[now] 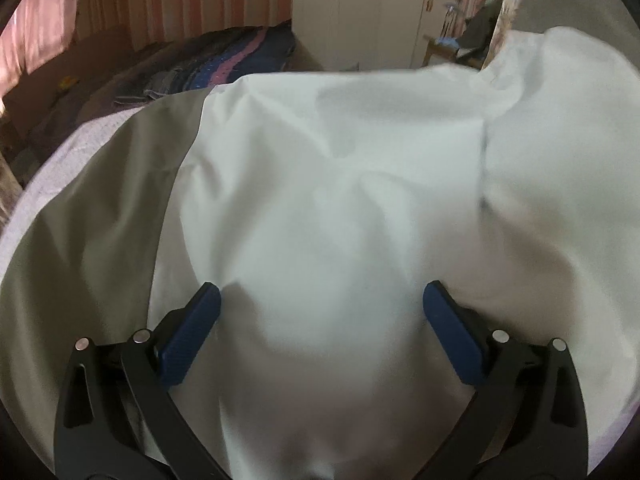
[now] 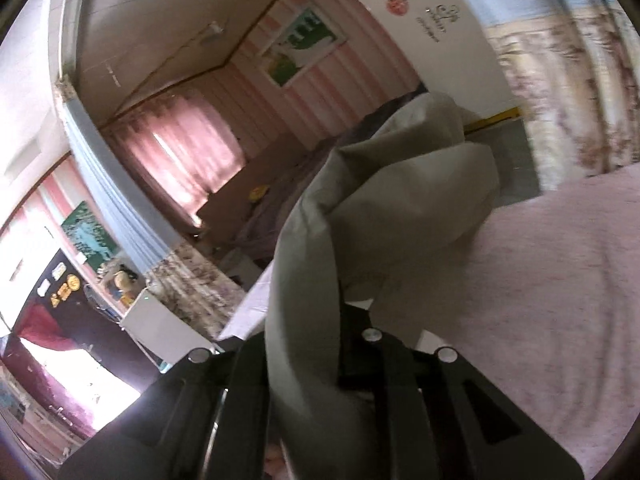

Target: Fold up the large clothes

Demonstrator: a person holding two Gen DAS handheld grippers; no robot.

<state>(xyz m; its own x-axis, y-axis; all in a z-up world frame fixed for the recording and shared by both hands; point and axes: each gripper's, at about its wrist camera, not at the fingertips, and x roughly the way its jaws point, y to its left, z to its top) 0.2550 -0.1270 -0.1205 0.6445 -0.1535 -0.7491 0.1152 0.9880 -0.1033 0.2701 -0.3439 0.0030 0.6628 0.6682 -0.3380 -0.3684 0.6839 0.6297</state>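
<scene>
Fold step, lift phase — right gripper (image 2: 340, 304) clamped on grey garment (image 2: 400, 184), left gripper (image 1: 320, 300) wide, empty — next, carry the edge across.

Black tongs (image 1: 320, 300) w/ blue ribbed pads (image 1: 192, 332), silver pivot pins.

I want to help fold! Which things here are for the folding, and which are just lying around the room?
For the folding:
- big grey and white garment
- left gripper, open above it
- right gripper, shut on its grey cloth
- pink bed cover underneath

Just lying about:
- folded jeans
- wardrobe
- pink curtain
</scene>
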